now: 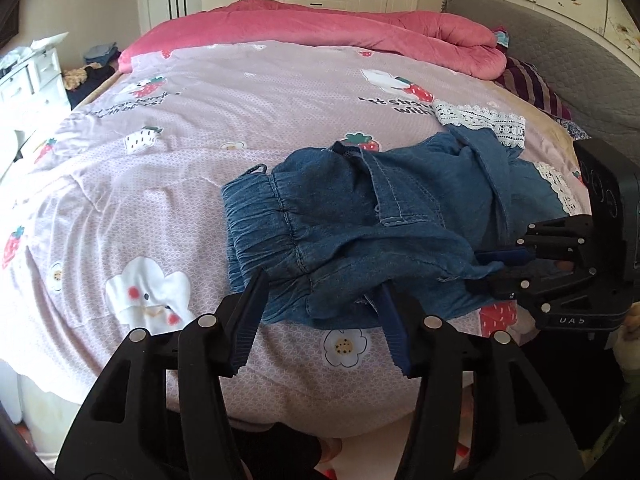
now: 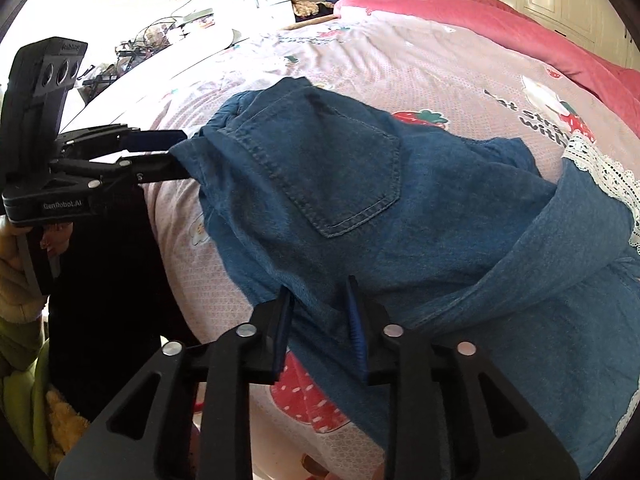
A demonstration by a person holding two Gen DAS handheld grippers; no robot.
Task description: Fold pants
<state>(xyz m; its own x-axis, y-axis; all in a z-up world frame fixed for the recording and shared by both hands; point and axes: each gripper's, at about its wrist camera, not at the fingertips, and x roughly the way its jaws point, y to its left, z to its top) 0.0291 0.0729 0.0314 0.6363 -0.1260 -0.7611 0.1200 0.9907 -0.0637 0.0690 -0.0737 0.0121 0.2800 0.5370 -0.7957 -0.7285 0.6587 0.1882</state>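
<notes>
Blue denim pants (image 1: 380,208) with white lace hems (image 1: 480,118) lie bunched and folded over on the bed; the elastic waistband (image 1: 256,216) is at the left. My left gripper (image 1: 322,284) stands open over the near edge of the waistband end, with denim lying between its fingers. In the right wrist view the pants (image 2: 360,184) show a back pocket (image 2: 344,176), and the left gripper (image 2: 182,156) sits at their left edge. My right gripper (image 2: 320,288) is open too, with the near fold of cloth between its pads. It appears at the pants' right side (image 1: 480,270).
The bed sheet (image 1: 180,128) is pink with strawberry prints. A rolled red quilt (image 1: 320,24) lies along the far side, with a striped pillow (image 1: 528,88) and grey headboard (image 1: 568,60) at right. White drawers (image 1: 28,76) stand left. A person's hand (image 2: 16,248) holds the left gripper.
</notes>
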